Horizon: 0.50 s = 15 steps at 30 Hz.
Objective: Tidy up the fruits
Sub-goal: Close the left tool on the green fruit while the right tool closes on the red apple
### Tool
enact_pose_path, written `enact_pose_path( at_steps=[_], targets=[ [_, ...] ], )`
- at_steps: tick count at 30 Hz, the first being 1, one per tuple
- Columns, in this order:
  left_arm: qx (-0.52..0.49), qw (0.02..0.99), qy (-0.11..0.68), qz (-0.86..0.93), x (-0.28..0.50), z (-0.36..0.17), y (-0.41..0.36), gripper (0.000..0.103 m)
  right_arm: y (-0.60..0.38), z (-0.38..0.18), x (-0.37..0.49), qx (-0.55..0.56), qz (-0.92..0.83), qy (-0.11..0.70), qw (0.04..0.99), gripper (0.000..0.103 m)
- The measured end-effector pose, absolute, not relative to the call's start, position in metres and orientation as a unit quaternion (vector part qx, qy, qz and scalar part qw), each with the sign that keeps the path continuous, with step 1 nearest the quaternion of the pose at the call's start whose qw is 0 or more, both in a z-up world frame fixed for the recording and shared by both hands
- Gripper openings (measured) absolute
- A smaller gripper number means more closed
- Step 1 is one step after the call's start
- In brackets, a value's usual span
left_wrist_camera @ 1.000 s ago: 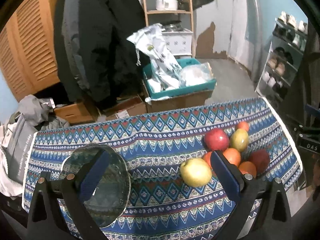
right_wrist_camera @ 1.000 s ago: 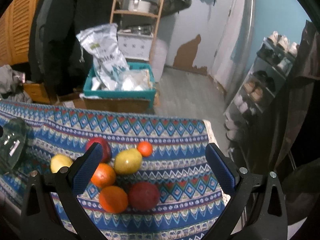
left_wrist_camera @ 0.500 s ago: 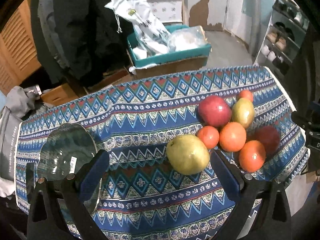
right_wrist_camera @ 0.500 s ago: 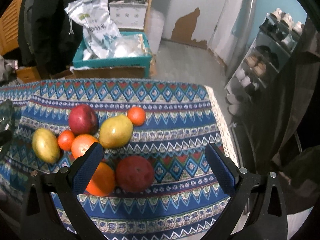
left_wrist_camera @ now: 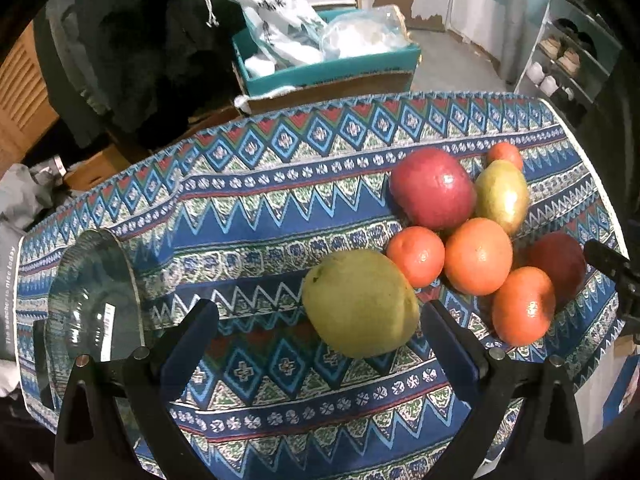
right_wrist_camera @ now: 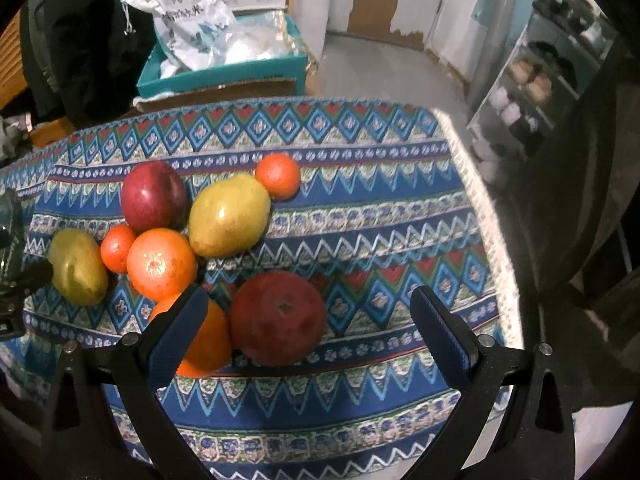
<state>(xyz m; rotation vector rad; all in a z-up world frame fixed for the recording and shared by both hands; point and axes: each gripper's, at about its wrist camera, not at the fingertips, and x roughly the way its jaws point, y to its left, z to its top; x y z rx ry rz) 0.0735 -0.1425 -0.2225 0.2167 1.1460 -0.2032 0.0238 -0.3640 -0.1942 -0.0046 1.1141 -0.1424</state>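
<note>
Tools both gape wide; left tool (left_wrist_camera: 318, 340) nears a firm, smooth, rollable pear (left_wrist_camera: 360, 303), best gripped mid-body.

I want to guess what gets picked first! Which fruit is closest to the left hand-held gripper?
The yellow-green pear at the left end of the pile, between the open left hand-held gripper fingers; the others lie farther right.

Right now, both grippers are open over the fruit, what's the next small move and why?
Probably ease the left gripper forward and down around the pear, then close. It is open, the pear sits between its fingers on the cloth, and it is the fruit nearest the glass bowl.
</note>
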Motion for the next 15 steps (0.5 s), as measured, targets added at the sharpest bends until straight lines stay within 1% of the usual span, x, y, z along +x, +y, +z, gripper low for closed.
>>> enact_pose_path(
  at_steps=[11, 15],
  targets=[
    [0.103, 0.816, 0.56, -0.098, 0.087, -0.245, -0.15, 0.102, -0.364, -0.231, 0.038, 0.021, -0.064, 0.571, 0.818, 0.099],
    [0.088, 0.81, 0.571, -0.102, 0.091, -0.252, -0.151, 0.102, -0.37, -0.243, 0.042, 0.049, -0.063, 0.585, 0.807, 0.099]
  ],
)
